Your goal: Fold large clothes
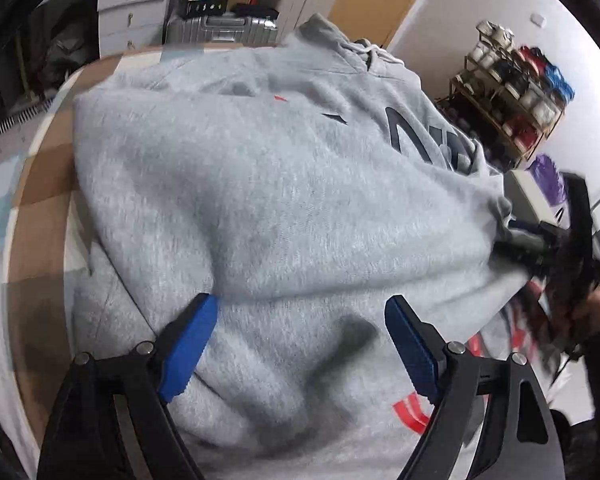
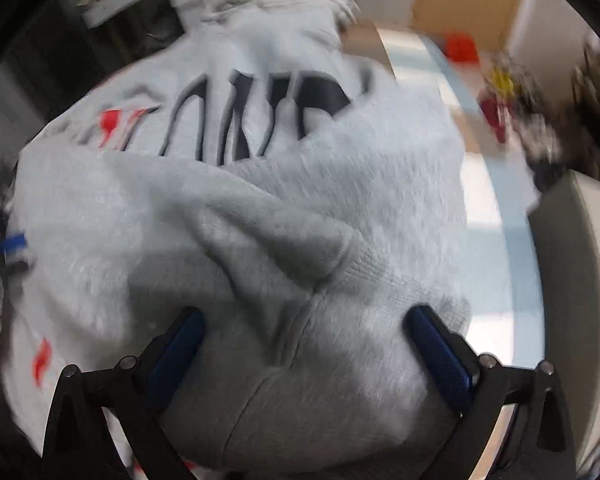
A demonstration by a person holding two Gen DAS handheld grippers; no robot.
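Folding hoodie (image 1: 260, 184): my left gripper (image 1: 300, 344) and right gripper (image 2: 304, 356) both wide around bunched cloth; pinch hem evenly, lift together toward hood (image 1: 340, 40).

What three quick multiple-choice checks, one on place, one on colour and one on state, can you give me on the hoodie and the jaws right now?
1. Where does the shoe rack stand in the left wrist view?
A. Against the wall at right, beyond the hoodie
B. On the table under the hoodie
C. Between the left jaws

2. What colour is the hoodie's fabric?
A. Black
B. Light grey
C. Green

3. How do the left gripper's jaws stand?
A. Shut with nothing between them
B. Spread wide apart with grey fabric between them
C. Out of view

Key:
1. A: the shoe rack stands by the white wall, past the edge of the hoodie.
2. B: the cloth is light grey, with dark letters and red marks.
3. B: the blue pads of the left gripper sit far apart, fabric bulging between them.
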